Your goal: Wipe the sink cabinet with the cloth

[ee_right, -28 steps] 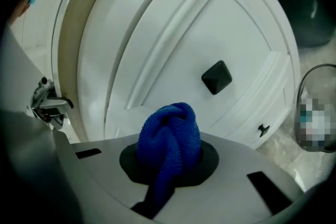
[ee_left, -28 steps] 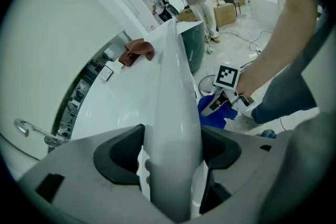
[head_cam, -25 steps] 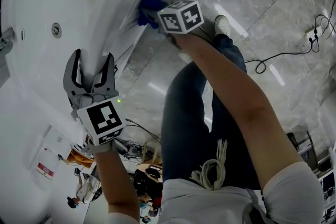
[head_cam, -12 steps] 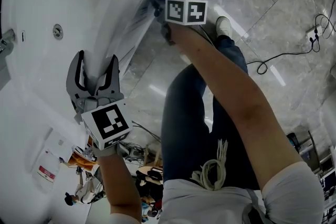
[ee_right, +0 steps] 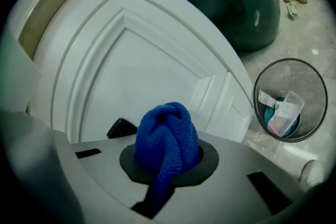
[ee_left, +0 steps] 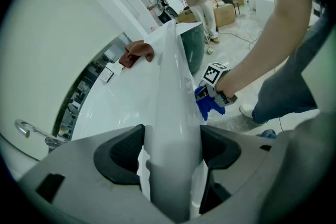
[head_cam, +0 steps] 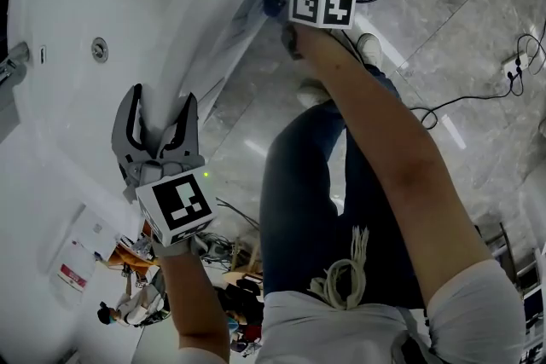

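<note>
Right gripper view only: we see the blue cloth (ee_right: 168,139) bunched in a knot between the jaws of the right gripper (ee_right: 168,161), which are closed tight on it. A white panelled door of the sink cabinet (ee_right: 121,76) is straight ahead.
Left gripper view only: the left gripper (ee_left: 170,152) has its jaws spread apart astride the cabinet's white top edge, one pad on each side. A red-brown rag (ee_left: 137,51) lies further along the top, and a faucet (ee_left: 31,132) is at the far left.
Head view only: we see both arms at once, plus the basin drain (head_cam: 100,49).
Cloth position: at the cabinet front, just under the top edge. We cannot tell whether it presses on the door.
Wire bin (ee_right: 320,86): on the floor beside the cabinet, with litter inside.
Right arm (head_cam: 384,124): stretched well forward, with the marker cube facing up.
Left arm (head_cam: 188,294): kept close in, with the gripper pointing away from us along the edge.
</note>
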`<state>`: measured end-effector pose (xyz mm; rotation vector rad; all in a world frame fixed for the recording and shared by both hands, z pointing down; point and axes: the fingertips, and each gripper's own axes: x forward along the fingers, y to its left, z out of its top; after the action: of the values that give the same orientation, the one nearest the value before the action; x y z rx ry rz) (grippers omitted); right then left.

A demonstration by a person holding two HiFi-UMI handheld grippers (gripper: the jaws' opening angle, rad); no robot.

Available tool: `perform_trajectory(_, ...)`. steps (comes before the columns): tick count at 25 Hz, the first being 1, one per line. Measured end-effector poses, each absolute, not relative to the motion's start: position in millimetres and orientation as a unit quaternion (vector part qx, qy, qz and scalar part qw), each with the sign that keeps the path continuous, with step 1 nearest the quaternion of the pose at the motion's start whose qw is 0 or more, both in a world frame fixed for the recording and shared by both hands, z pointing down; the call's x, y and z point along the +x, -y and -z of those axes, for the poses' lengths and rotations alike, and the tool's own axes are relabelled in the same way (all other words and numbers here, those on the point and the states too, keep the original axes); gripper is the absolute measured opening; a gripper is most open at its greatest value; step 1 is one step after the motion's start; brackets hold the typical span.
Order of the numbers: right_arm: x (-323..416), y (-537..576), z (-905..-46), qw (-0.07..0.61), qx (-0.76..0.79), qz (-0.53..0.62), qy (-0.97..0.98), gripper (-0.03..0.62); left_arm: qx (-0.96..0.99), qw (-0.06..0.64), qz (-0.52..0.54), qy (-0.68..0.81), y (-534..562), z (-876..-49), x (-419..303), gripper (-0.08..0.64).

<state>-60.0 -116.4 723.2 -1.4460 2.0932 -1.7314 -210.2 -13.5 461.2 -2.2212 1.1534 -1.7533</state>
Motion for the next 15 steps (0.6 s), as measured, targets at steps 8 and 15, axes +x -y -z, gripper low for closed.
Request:
perform_trajectory(8, 21.3, 161.9, -723.5, 0.055, -0.521, 0.532, -0.666, 0.035, -0.721, 0.043, 0.579, -0.379, 13.8, -462.0, -212.0, 0.308)
perform_trajectory(15, 63.2, 181.9, -742.3, 0.063, -0.537, 0.532, -0.652, 0.035, -0.723, 0.041, 0.580, -0.374, 13.2, -461.6, -209.5, 0.308)
